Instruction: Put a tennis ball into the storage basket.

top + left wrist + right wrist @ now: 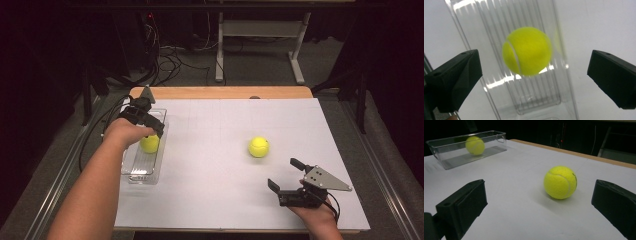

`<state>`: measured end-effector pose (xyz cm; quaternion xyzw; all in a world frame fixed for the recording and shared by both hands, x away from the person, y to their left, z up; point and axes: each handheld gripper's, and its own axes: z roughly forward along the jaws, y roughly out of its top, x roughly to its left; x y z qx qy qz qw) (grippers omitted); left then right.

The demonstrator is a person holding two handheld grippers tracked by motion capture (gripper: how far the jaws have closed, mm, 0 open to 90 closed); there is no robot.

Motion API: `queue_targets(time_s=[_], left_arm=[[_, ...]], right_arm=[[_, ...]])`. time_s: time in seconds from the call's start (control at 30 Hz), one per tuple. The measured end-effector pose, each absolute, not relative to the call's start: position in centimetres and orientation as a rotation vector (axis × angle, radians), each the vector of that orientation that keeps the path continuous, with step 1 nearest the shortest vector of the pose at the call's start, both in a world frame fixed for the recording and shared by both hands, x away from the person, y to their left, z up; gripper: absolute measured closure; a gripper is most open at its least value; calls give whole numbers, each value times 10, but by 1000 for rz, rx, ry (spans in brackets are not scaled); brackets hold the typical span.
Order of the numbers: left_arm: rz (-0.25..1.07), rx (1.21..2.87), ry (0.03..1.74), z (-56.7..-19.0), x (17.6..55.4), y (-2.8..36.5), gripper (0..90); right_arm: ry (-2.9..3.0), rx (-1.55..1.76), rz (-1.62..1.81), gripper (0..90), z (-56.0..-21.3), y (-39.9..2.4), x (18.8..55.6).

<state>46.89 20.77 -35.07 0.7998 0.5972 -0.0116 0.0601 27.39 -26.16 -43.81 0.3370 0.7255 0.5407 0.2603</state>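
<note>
One tennis ball (pixel 149 143) sits in the clear bin (pixel 131 167) under the left gripper (pixel 531 75), jaws apart — the second ball (pixel 259 146) waits on the table (pixel 210 195) beyond the right gripper (pixel 283 174), also spread wide.

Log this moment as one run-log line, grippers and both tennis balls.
left gripper: open over clear bin | first ball: in bin | right gripper: open | second ball: on table, unheld

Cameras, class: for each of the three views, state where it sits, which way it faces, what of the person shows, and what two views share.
High view: above the person's side, facing forward and down on the table; both forearms show.
Left gripper view: on the left claw, facing down into the clear bin; black jaws wide apart.
Right gripper view: on the right claw, looking low across the table; jaws apart.
Shared: both gripper views show the tennis ball in the bin.
</note>
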Motion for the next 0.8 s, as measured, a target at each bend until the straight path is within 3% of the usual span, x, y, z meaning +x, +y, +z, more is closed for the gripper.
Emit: queue_targets(time_s=[0.8], left_arm=[[-69, 2482, 1673, -341, 445, 182, 14]], right_arm=[[1957, 920, 1453, 3, -439, -264, 274]])
